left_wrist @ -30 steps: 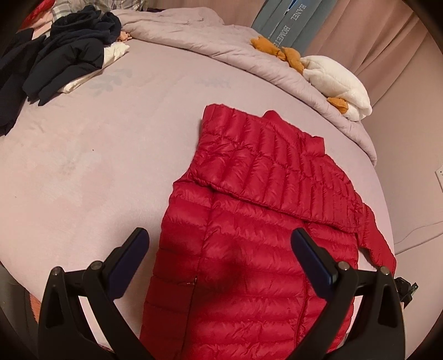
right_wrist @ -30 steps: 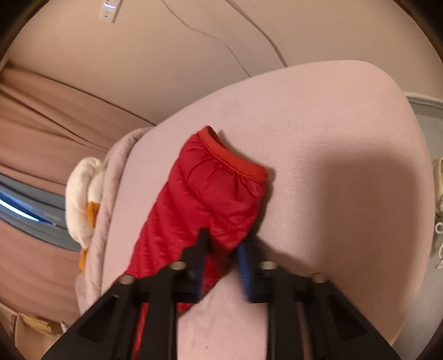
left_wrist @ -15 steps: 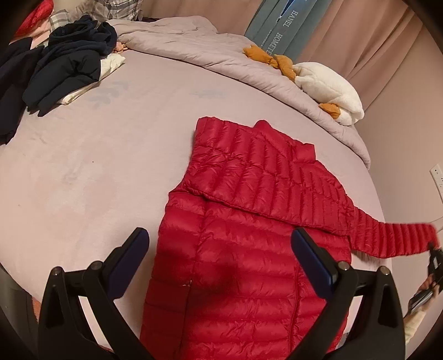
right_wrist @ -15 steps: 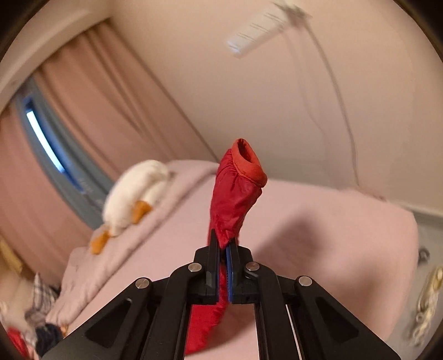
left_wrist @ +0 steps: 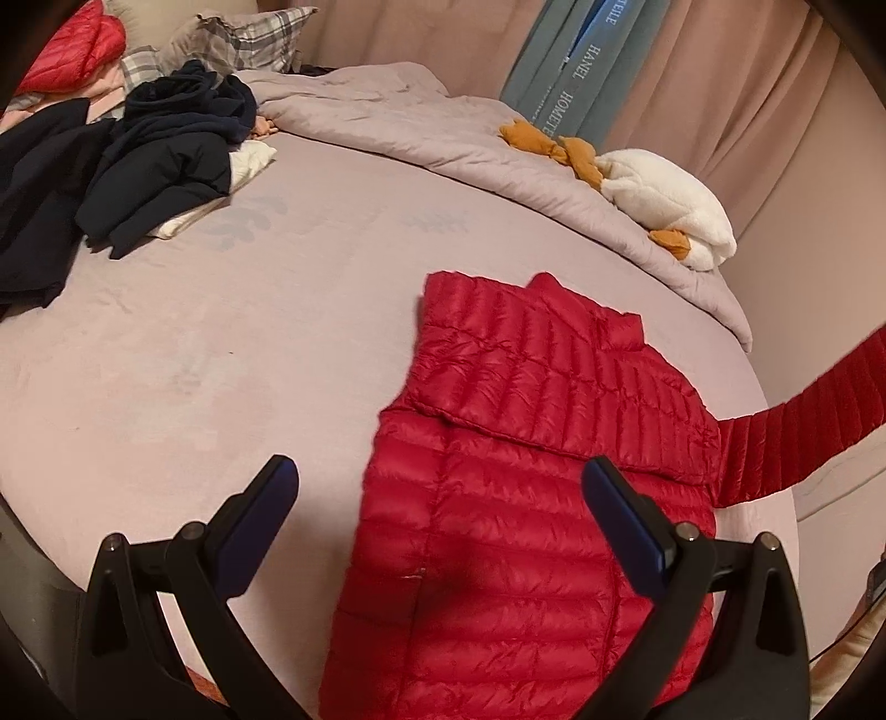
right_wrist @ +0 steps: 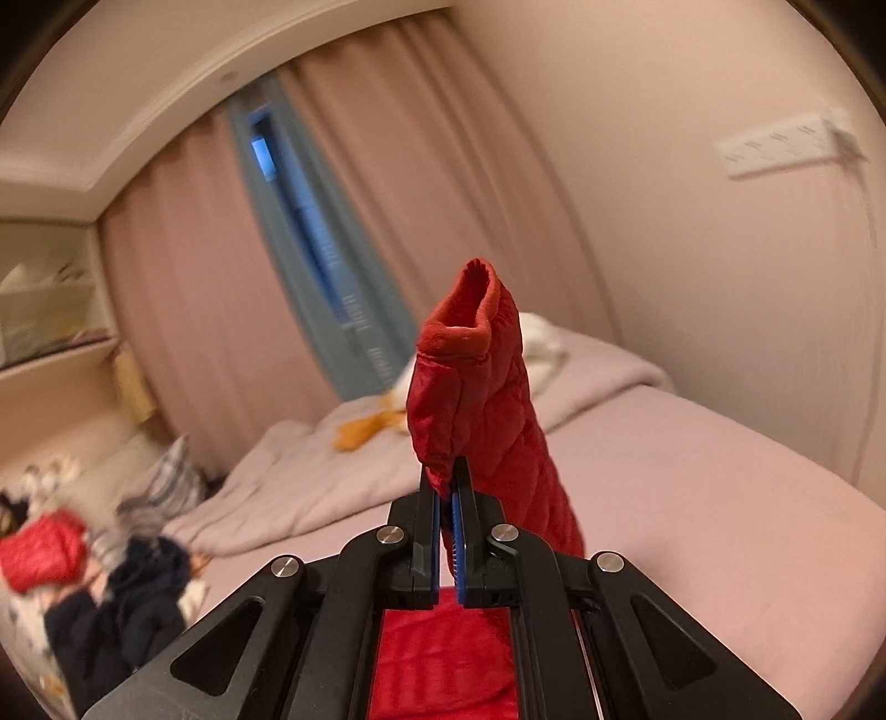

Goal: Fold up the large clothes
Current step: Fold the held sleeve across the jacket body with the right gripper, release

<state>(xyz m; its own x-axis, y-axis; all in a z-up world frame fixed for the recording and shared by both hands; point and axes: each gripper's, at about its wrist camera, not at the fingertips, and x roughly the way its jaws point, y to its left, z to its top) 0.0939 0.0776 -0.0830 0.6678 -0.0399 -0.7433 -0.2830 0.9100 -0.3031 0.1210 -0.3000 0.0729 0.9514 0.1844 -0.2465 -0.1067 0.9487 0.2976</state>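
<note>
One sleeve lies folded across the jacket [left_wrist: 515, 498] — right tongs [right_wrist: 447, 498] clenched on the other sleeve [right_wrist: 476, 399], lifted but unfolded, left tongs [left_wrist: 437, 498] released.

pink curtains [right_wrist: 183, 288], blue-lit window [right_wrist: 288, 183], beige wall [right_wrist: 637, 166] with wall socket [right_wrist: 786, 145], lilac-sheeted bed [left_wrist: 221, 343], shelf unit [right_wrist: 50, 310]

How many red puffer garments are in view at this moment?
2. One red quilted puffer jacket lies spread on the bed, its sleeve clamped in the right gripper. A second red puffer garment sits by the pillows. The dark clothes pile may hide more.
</note>
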